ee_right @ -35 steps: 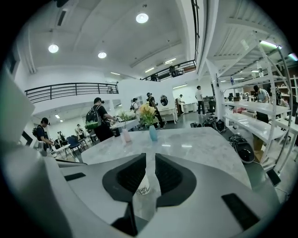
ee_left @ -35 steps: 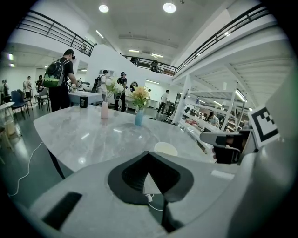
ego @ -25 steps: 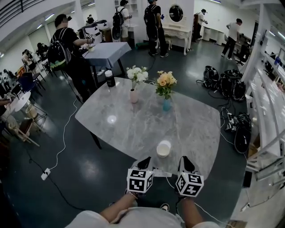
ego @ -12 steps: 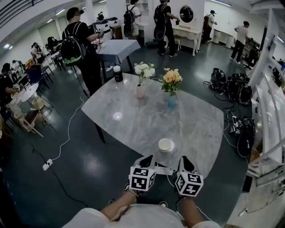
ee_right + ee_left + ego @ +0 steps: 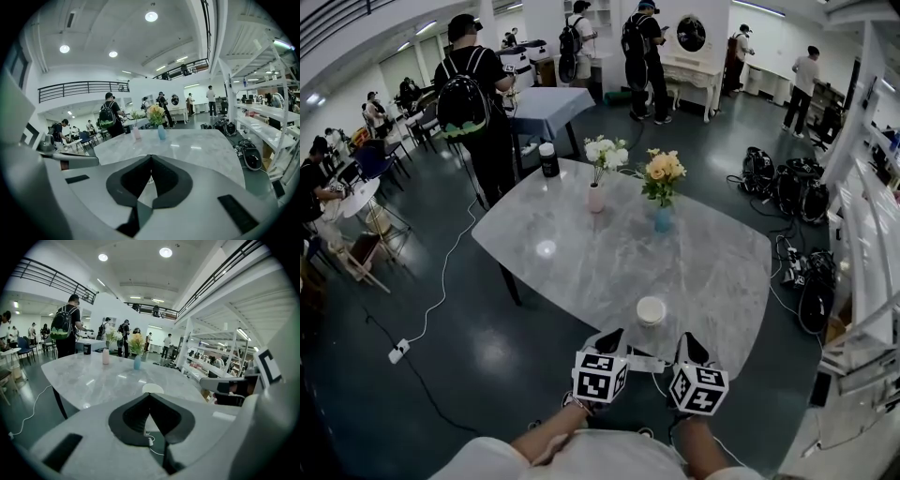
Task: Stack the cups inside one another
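Cup (image 5: pixel 651 310) stands alone at desk (image 5: pixel 581 253) near edge, just beyond both grippers. Left gripper (image 5: pixel 609 336) fingers clenched, empty. Right gripper (image 5: pixel 692 339) fingers just closed, nothing between. Stacking looks finished; next move probably only withdrawal.

White cup (image 5: pixel 651 310), round, stands upright w/ mouth open to the top, inside pale cream. It sits on the grey marble bench (image 5: pixel 581 258), close to the near edge, a bit right of centre, w/ bare bench all round it. Can't tell if it's 1 cup or several nested. In the left gripper view only its white upper part shows.
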The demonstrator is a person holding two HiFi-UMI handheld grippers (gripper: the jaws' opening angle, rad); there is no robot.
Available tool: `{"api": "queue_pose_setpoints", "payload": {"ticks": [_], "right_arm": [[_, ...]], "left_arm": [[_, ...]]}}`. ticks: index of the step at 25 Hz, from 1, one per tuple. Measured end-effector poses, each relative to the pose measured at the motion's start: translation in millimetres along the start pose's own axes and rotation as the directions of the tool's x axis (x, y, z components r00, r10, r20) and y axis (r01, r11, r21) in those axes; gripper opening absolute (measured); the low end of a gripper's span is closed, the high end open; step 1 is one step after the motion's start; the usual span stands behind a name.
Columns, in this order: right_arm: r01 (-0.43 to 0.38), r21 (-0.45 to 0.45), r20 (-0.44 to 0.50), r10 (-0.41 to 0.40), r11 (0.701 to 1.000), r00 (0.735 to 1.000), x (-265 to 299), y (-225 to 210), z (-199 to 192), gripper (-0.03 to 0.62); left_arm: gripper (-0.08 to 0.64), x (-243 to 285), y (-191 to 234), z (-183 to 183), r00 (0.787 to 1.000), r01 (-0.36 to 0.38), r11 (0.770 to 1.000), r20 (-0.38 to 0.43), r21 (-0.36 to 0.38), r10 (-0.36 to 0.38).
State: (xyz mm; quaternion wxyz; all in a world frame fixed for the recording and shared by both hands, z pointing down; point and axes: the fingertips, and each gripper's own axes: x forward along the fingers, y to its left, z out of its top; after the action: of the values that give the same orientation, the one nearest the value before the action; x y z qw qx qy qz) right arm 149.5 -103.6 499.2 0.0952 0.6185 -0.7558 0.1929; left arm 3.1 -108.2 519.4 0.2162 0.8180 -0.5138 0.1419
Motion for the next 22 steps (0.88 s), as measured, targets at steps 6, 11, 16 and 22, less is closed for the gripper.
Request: {"api": "queue_pose_setpoints", "payload": {"ticks": [6,11,16,22], "right_arm": [[0.010,0.006,-0.009,-0.010,1.000,1.000,1.5,-2.0,-0.7,0.008],[0.012,0.002,-0.020,-0.012,1.000,1.000,0.3,-5.6,0.0,0.008],[0.020,0.006,-0.023,-0.019,1.000,1.000,-0.9,-10.5,-3.4,0.008],[0.019,0.007,-0.026,-0.019,1.000,0.999,5.4,-9.0,-3.5,0.008]], "left_arm": [[-0.005,0.5,3.2,0.0,1.000,0.000,1.000,0.002,-0.011,0.000],[-0.005,2.2,0.4,0.5,1.000,0.002,1.000,0.003,-0.016,-0.002],[-0.005,3.2,-0.4,-2.1,1.000,0.002,1.000,0.004,-0.016,-0.002],[-0.005,7.8,4.1,-1.6,1.000,-0.001,1.000,0.000,-0.014,0.001]]}}
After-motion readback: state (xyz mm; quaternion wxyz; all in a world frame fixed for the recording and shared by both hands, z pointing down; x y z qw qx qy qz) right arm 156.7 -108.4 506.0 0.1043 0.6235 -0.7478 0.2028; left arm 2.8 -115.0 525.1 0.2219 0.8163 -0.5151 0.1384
